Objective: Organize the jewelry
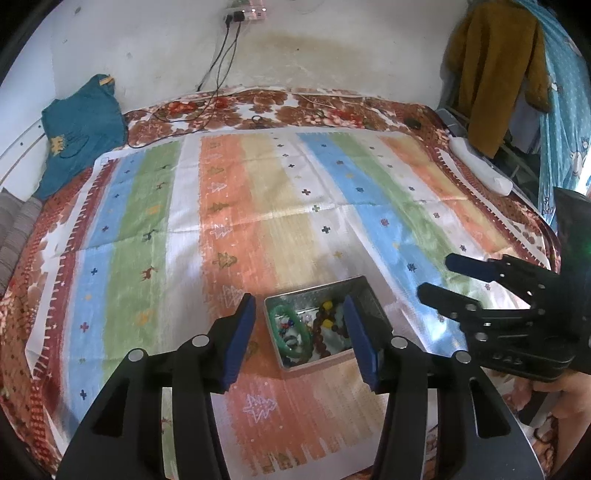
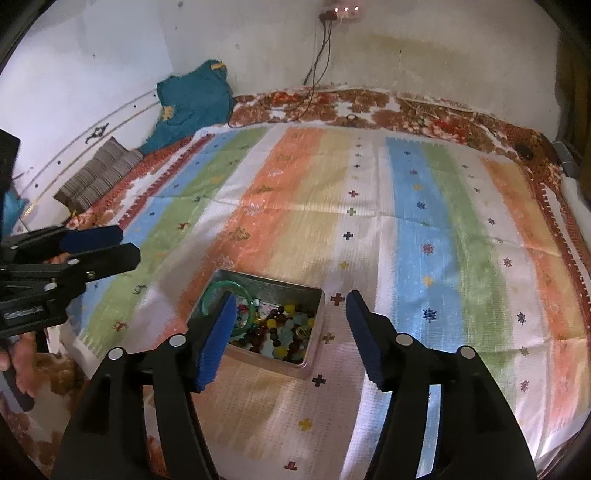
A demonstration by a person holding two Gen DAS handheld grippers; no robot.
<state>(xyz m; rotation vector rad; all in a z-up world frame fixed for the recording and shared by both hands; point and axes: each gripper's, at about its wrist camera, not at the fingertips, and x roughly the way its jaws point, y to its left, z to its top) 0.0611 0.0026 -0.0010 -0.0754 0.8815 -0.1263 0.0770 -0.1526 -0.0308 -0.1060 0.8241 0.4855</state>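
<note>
Fingers [image 1: 240, 332]: both grippers spread, holding nothing | metal tin [image 2: 312, 295] with beads and green bangle [image 2: 251, 306] on striped bed cloth [image 2: 424, 221] | risk: a finger catches tin's rim, tipping beads out.

A lived-in bedroom in a home. A bed fills the view, covered by a brown floral bedsheet [image 1: 280, 107] with a striped cloth [image 1: 258, 206] spread on top. A teal garment [image 1: 81, 129] lies at ten o'clock, clothes hang at two o'clock [image 1: 495, 70], and charger cables [image 1: 221, 55] drop from a wall socket [image 1: 247, 11] at twelve o'clock on the stained plaster wall [image 1: 332, 48].
</note>
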